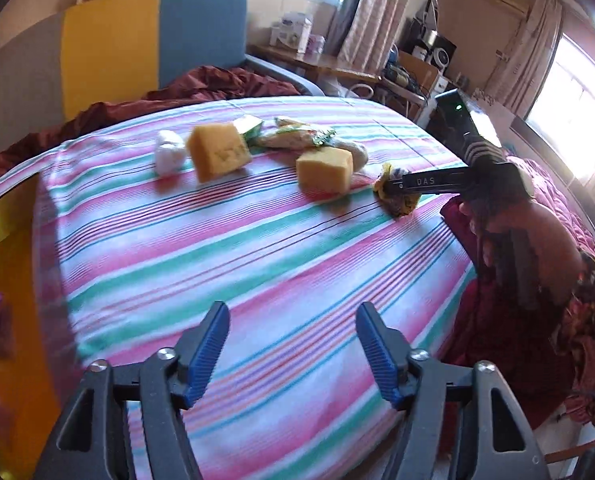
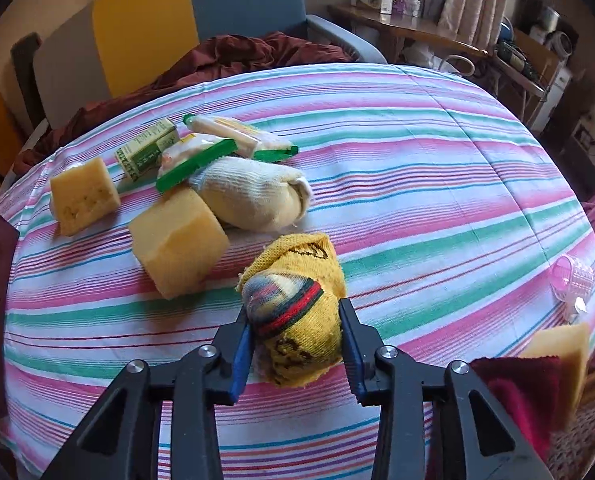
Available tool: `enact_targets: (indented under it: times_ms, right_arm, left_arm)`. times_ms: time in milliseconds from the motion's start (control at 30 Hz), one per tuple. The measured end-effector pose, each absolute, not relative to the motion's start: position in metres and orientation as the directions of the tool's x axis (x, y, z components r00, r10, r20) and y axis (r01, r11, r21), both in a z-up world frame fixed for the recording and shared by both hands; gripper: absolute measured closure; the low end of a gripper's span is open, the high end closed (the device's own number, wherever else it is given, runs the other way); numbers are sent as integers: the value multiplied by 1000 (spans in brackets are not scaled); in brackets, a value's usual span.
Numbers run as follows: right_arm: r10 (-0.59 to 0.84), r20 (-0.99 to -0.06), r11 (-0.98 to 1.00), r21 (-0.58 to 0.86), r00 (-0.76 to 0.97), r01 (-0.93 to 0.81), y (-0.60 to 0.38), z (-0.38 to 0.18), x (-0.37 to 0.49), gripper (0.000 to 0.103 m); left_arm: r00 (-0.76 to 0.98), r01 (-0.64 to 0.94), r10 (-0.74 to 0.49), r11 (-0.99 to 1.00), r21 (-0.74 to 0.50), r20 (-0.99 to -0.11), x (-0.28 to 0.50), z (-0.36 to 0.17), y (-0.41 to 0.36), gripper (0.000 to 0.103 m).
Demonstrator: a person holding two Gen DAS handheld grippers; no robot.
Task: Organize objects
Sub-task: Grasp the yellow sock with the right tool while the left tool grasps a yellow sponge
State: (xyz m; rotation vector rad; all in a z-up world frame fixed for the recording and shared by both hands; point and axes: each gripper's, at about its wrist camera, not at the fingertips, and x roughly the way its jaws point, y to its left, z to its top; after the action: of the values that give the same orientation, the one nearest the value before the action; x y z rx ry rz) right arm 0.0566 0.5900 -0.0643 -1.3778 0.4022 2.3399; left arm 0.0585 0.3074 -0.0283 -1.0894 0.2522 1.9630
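Fingers of the right gripper (image 2: 295, 334) pinch a rolled yellow sock (image 2: 297, 316) with a striped band, low on the striped bedsheet (image 2: 437, 184). At ten o'clock from the sock sits a yellow sponge block (image 2: 177, 240), touching a rolled white sock (image 2: 253, 196) at its one o'clock. A second sponge (image 2: 83, 196) lies farther toward nine o'clock, and green-edged packets (image 2: 201, 160) rest at eleven. The left gripper (image 1: 293, 344) hovers over bare sheet, fingers spread wide with nothing between them.
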Motion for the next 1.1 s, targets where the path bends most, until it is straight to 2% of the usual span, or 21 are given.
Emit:
enact_targets:
  times_ms: [233,633,700,933,1033,1067,1100]
  right_arm:
    - [203,-884,-859,45,-421,-509,601,-65,57,63]
    - [144,-893,-836,122,-427,-535,613,-69,57,60]
    - [132,-894,-830,136,-428,-541,616,-70,58,59]
    - [120,-897,-824,148,-425,-547,618,-72,58,58]
    - [117,-897,-824,152,-427,-546,619,-72,59,58]
    - [111,-897,-823,159,-429,-546,620,-72,59,58]
    - [109,-897,-821,162,-429,-548,620,-72,59,57]
  left_arm:
    - [-197,-767,592,-589,-254,-781,30,-40,368,27]
    - [-198,-777,682,-547,-311,-704,-24,-56,451,20]
    - [-193,-802,676,-526,-282,-711,-23,-58,464,16]
    - [-187,-849,646,-485,-210,-740,-26,-71,492,16]
    - [-156,-832,657,-490,-260,-738,-33,-76,491,22]
    - [-153,-822,654,-500,-272,-741,-36,-79,490,34]
    - [-145,-812,658,-506,-291,-739,-40,-82,487,40]
